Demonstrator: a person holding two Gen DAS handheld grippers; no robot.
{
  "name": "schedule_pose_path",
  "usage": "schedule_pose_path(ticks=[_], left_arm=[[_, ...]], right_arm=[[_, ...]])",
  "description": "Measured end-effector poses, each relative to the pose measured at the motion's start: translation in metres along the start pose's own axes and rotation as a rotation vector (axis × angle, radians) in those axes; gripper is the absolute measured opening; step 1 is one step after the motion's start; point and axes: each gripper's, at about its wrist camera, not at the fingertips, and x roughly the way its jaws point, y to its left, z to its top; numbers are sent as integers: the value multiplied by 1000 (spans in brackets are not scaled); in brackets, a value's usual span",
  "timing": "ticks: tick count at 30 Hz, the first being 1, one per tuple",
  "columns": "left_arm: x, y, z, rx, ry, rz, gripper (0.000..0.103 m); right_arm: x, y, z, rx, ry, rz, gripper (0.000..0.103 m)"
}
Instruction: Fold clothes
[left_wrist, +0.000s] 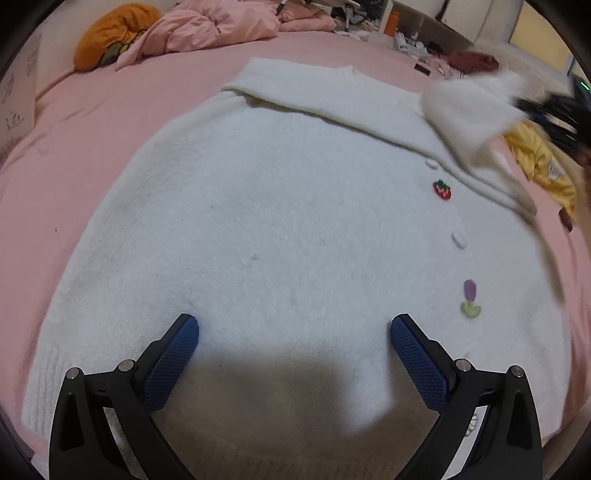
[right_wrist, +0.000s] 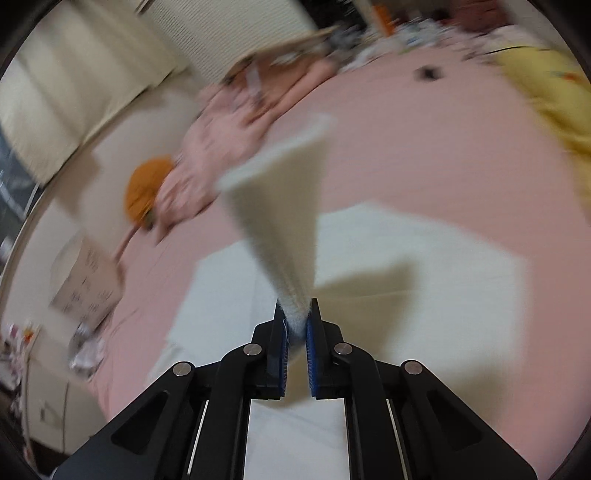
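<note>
Cardigan (left_wrist: 258, 221) lies on bed (left_wrist: 92, 122), pillow (left_wrist: 110, 35) behind.

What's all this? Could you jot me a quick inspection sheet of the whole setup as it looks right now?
Surface: pink bed sheet.
Job's things: white cardigan lying flat, one sleeve lifted.
Clutter: orange cushion, crumpled pink duvet, yellow garment.
Grippers: left gripper open above the cardigan; right gripper shut on the sleeve.
Cables: nothing seen.
Surroundings: cluttered room behind the bed, blurred.
</note>
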Motion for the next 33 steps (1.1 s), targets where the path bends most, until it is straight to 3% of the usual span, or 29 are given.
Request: schedule_pose_path(ticks=[3,9,12,18,21,26,30,33], left_arm=[[-4,8,-3,-11,-1,-4,103],[1,-3,-3,0,-5,24,103],[2,-8,-3,3,-6,32,103],[6,-15,1,12,-2,51,103],[7,-14,-2,18,1,66,103],[6,-15,-4,18,-1,77,103],[5,-15,-6,20,-4,78,103],[5,-16,-7,21,-4,80,103]], right_arm=[[-51,-57,2,-36,-30,-188,9],[-159,-173,-23,62,-110,-452,9],[-195,-225,-45,157,-137,-549,9],[-222,-327,-93,396,-122,-672,9],[-212,-358,-118,488,-66,-636,10],[-232,-367,-138,601,-166,-523,17],[-271,-374,-155,752,-246,-617,17],[-309,-373,-167,865,-310,-799,19]])
